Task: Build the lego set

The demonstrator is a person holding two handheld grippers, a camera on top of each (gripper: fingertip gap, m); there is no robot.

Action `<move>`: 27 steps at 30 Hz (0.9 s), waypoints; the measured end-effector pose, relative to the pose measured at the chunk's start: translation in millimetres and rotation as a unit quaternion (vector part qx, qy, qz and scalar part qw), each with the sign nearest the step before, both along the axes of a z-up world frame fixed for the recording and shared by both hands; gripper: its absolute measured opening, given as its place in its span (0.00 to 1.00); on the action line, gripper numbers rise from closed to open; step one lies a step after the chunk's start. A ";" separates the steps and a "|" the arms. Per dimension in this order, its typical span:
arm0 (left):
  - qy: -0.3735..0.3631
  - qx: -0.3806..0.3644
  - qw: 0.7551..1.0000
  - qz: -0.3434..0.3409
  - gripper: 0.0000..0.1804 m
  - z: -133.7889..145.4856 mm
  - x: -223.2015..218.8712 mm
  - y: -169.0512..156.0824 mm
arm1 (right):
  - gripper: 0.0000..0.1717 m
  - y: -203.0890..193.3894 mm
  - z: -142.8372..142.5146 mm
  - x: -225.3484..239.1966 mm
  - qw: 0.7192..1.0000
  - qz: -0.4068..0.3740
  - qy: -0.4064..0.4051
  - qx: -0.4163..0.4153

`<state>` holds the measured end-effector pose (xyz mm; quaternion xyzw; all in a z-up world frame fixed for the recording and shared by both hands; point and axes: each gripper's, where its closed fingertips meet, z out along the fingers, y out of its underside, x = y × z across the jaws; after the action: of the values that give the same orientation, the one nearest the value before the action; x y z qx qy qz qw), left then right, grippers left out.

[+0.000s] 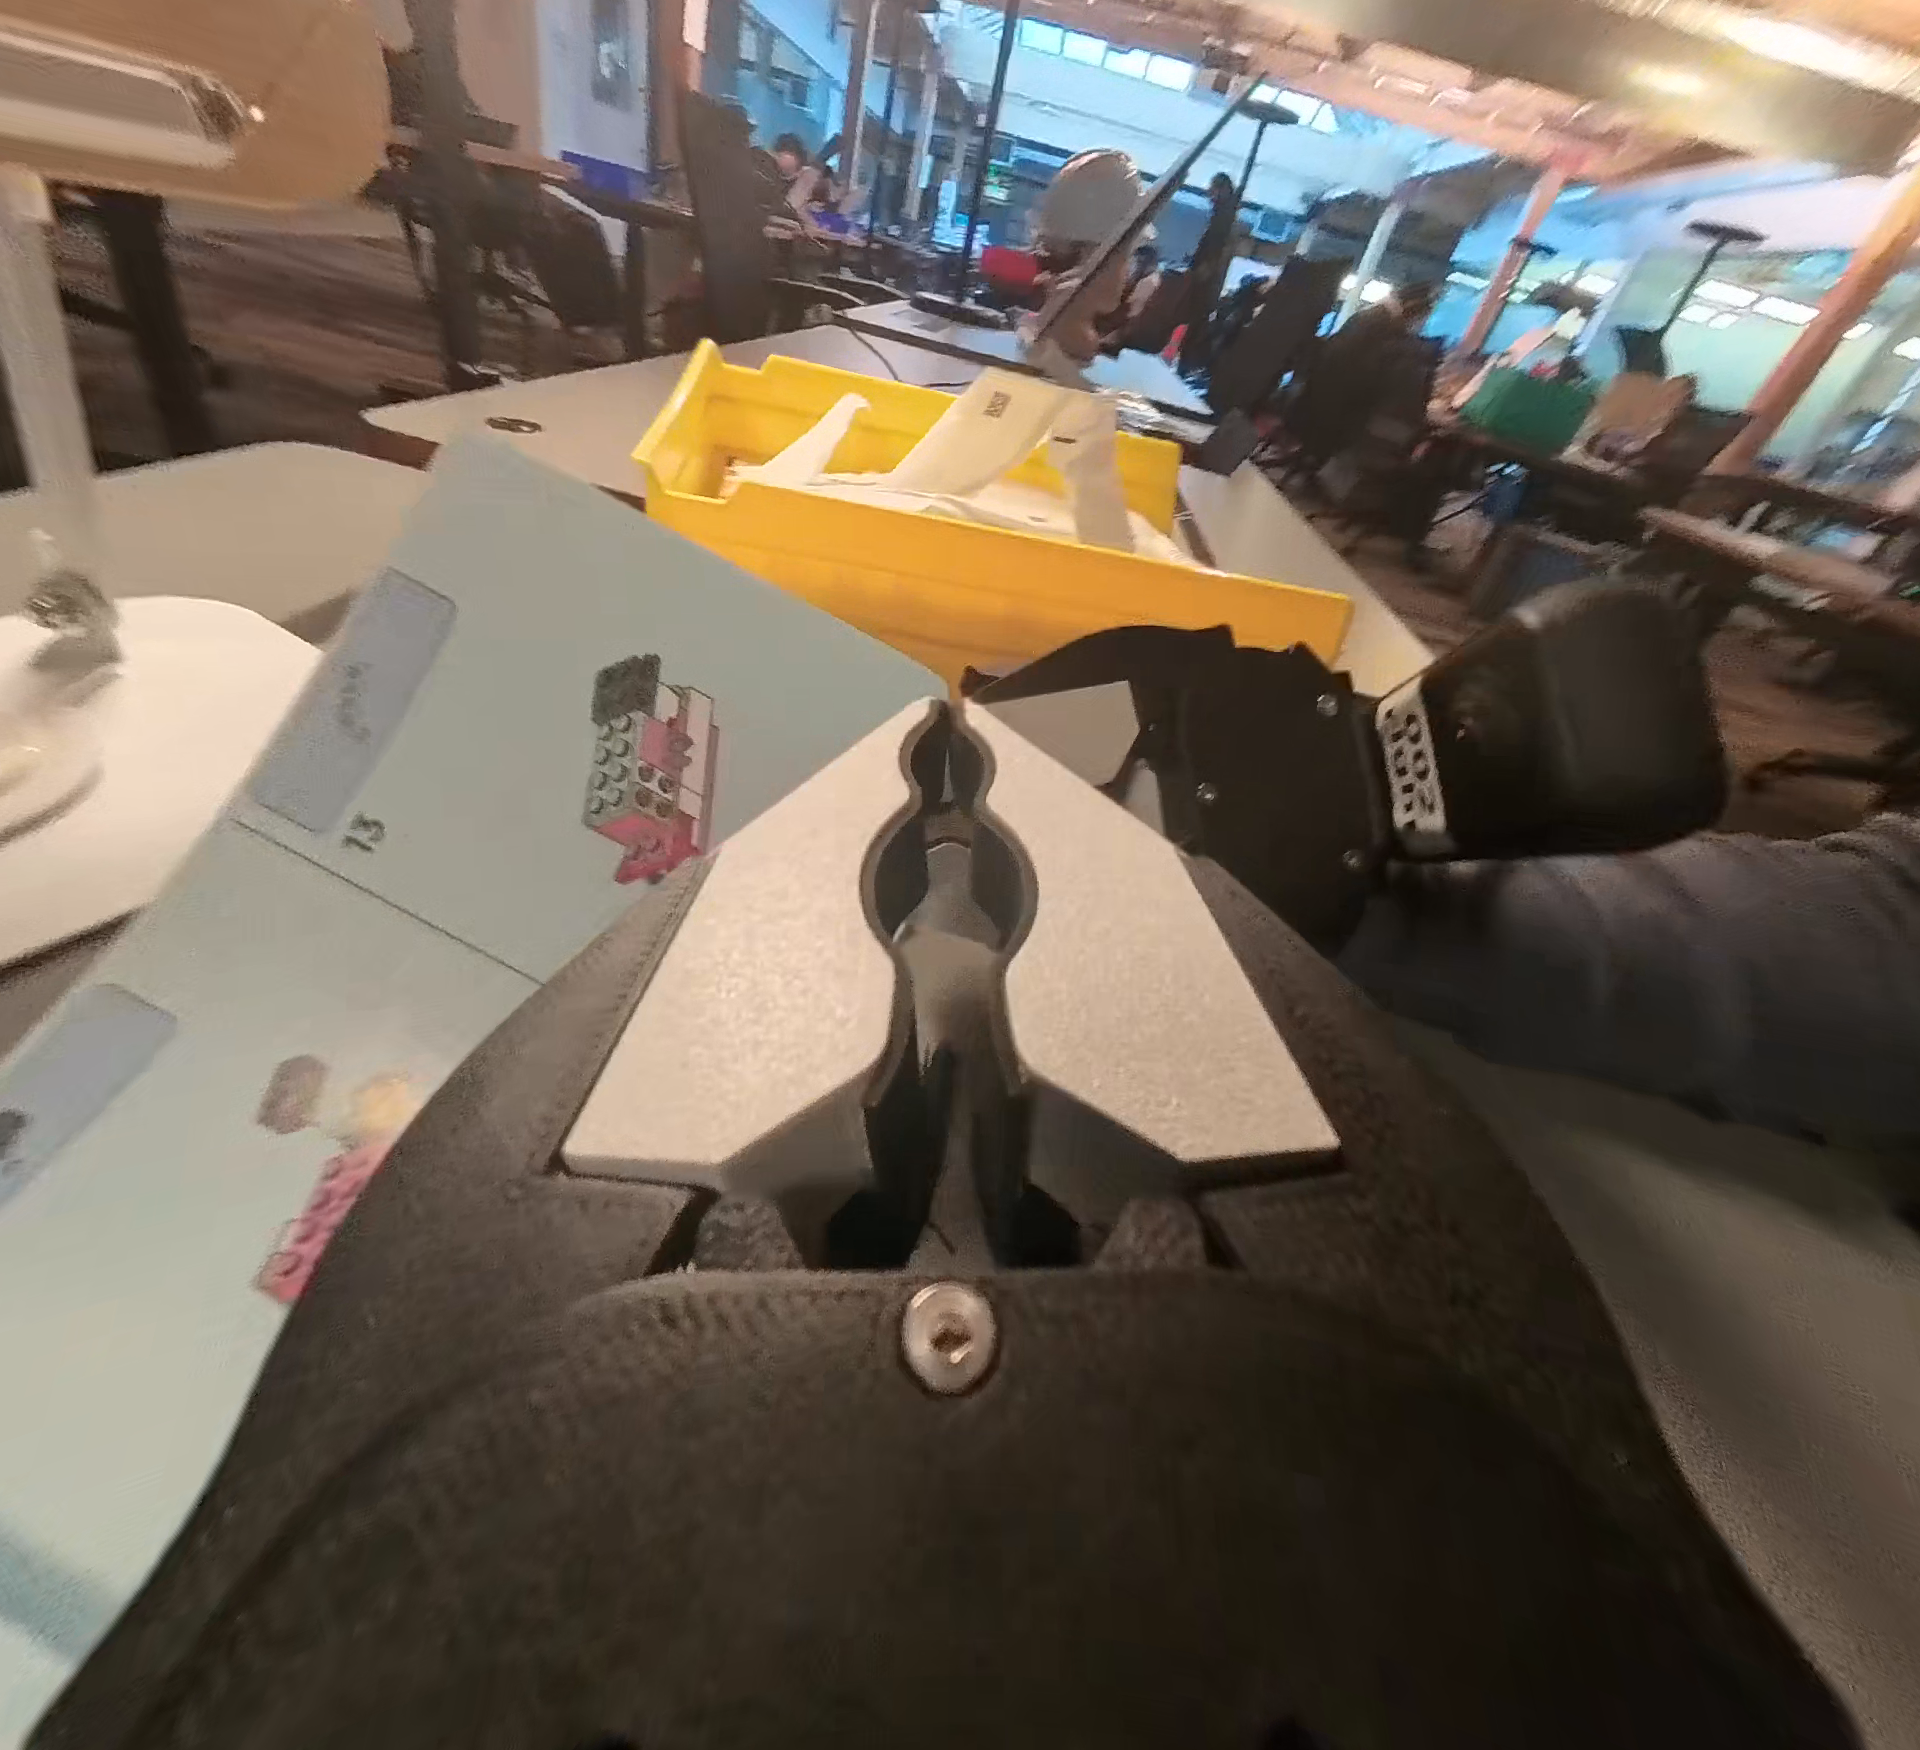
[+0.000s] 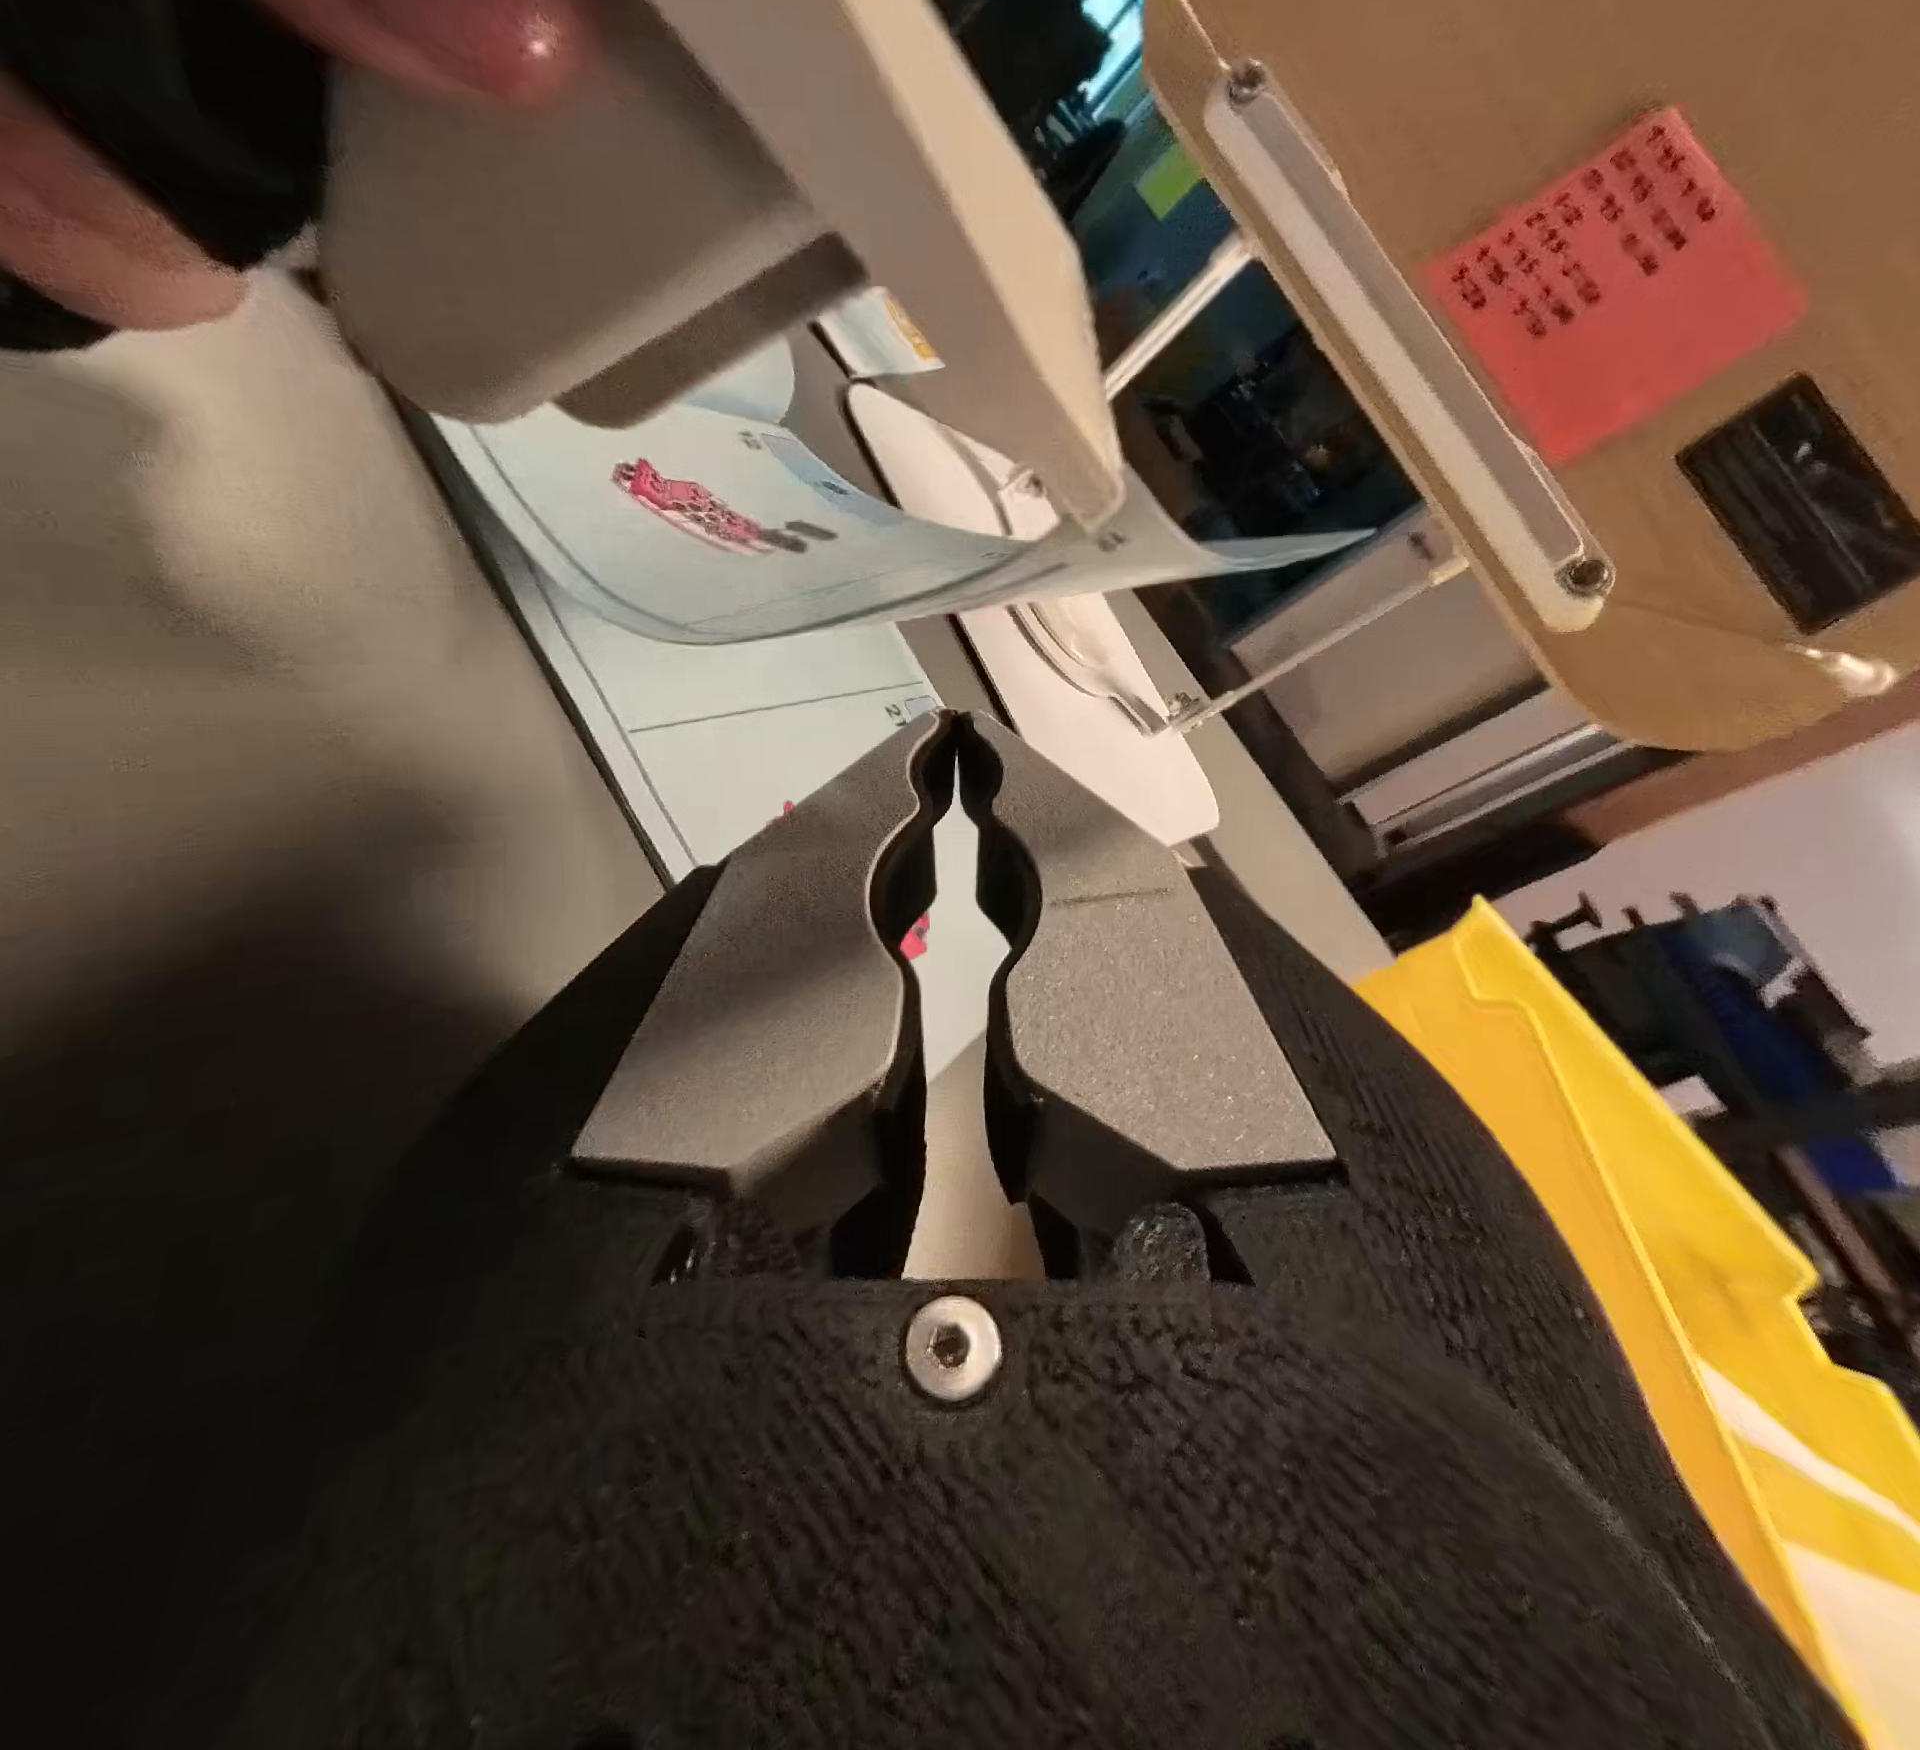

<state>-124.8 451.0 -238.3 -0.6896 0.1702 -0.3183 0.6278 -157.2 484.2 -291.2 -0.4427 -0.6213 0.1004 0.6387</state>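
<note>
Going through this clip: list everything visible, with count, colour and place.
Instruction booklet: one, light blue, flat on the table.
Lifted page: one, light blue, curled up off the booklet.
Bin: one, yellow, behind the booklet.
Bags: several, white, in the bin.
Plate: one, white, left of the booklet.
Box: one, tan with a red sticker, overhead.
Table: one, pale grey.
Left hand-held gripper: shut on the lifted page's corner.
Right hand-held gripper: shut, over the booklet.
Sleeve: one, dark blue.
</note>
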 end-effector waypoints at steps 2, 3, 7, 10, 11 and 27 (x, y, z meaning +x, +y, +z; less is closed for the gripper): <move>-0.024 -0.012 1.000 -0.005 0.00 -0.8 0.3 0.8 | 0.00 1.2 -0.9 -0.2 1.000 -0.003 -0.002 0.012; -0.028 -0.016 0.999 -0.006 0.00 -1.5 0.5 1.3 | 0.00 2.1 -0.9 -0.1 1.000 -0.004 0.000 0.011; -0.020 -0.047 0.999 -0.011 0.00 -11.9 2.7 4.2 | 0.00 2.6 2.8 0.1 1.000 -0.002 0.014 0.009; -0.018 -0.061 0.998 -0.019 0.00 -17.3 5.8 5.2 | 0.00 1.8 4.0 -0.7 1.000 0.000 0.018 0.015; -0.018 -0.064 0.998 -0.021 0.00 -18.4 6.4 5.6 | 0.00 1.9 3.9 -0.8 1.000 0.000 0.017 0.015; 0.069 -0.067 0.995 0.039 0.11 -35.3 -1.6 16.2 | 0.00 6.3 0.5 0.0 1.000 -0.014 0.005 0.020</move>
<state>-126.4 467.3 -273.7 -0.7566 0.1641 -0.2560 0.5788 -157.2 490.5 -290.7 -0.4380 -0.6138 0.0819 0.6517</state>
